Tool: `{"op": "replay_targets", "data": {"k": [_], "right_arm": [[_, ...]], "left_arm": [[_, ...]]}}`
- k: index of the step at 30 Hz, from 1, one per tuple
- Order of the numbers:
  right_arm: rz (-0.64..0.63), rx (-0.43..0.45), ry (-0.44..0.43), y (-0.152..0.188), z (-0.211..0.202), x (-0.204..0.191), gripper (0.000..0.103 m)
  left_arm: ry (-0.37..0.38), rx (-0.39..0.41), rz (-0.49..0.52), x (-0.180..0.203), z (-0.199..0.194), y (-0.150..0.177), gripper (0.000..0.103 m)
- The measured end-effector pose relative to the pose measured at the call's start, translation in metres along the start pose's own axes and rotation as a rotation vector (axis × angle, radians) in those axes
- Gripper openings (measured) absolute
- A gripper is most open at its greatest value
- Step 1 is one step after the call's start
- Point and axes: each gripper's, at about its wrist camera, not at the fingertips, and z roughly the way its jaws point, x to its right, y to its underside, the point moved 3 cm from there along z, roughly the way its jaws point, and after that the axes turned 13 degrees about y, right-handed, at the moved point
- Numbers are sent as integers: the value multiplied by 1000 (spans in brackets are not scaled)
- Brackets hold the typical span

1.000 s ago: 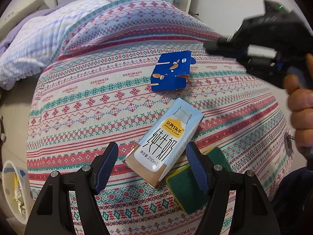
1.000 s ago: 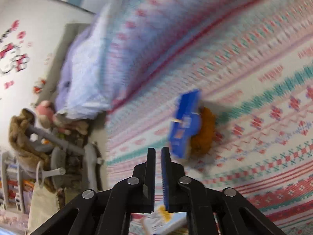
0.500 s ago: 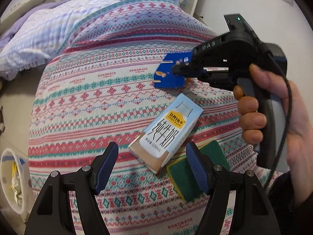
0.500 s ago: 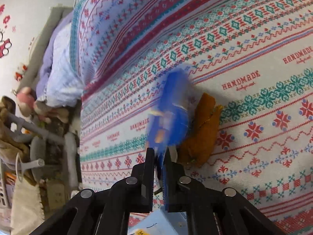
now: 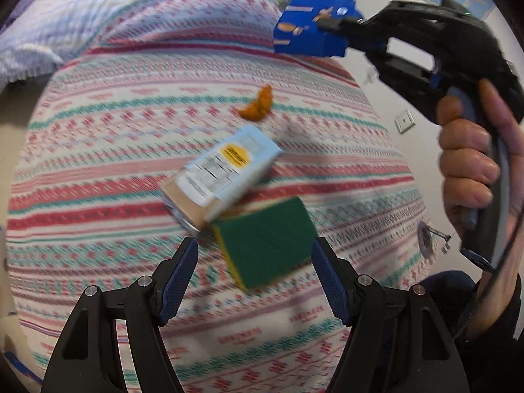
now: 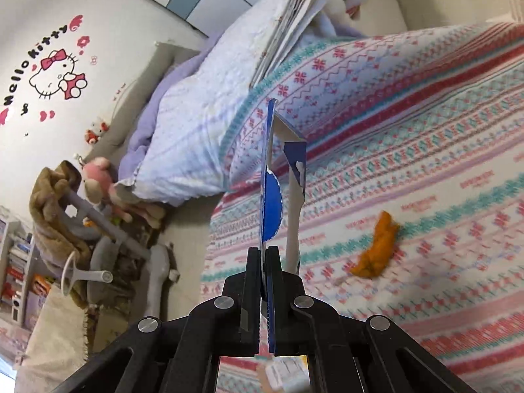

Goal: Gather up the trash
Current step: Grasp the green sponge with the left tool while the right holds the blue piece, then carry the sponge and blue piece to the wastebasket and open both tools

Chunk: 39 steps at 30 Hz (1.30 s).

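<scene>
Where the right tool (image 6: 263, 262) grips, the blue carton (image 6: 271, 193) is flattened.

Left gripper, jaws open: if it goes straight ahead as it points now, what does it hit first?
Most likely the green sponge, which lies just ahead of the left gripper between its open jaws. The milk carton is just beyond. Depth is uncertain; the frame is blurred.

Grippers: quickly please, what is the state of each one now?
Left gripper: open, holding nothing.
Right gripper: closed on the blue carton, lifted off the bed.
</scene>
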Motion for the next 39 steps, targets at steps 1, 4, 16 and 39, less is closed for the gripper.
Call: {"op": "replay_targets", "data": {"k": [1, 4, 16, 39], "right_arm": [[2, -4, 4, 3, -2, 3, 2], [24, -2, -2, 1, -4, 5, 2], [-19, 40, 23, -3, -14, 6, 2], [-183, 14, 41, 27, 13, -39, 2]], "left_arm": [[9, -11, -14, 1, 7, 3, 74], [38, -39, -48, 1, 25, 7, 74], [-36, 78, -38, 2, 11, 2, 5], [-135, 444, -195, -101, -171, 10, 3]]}}
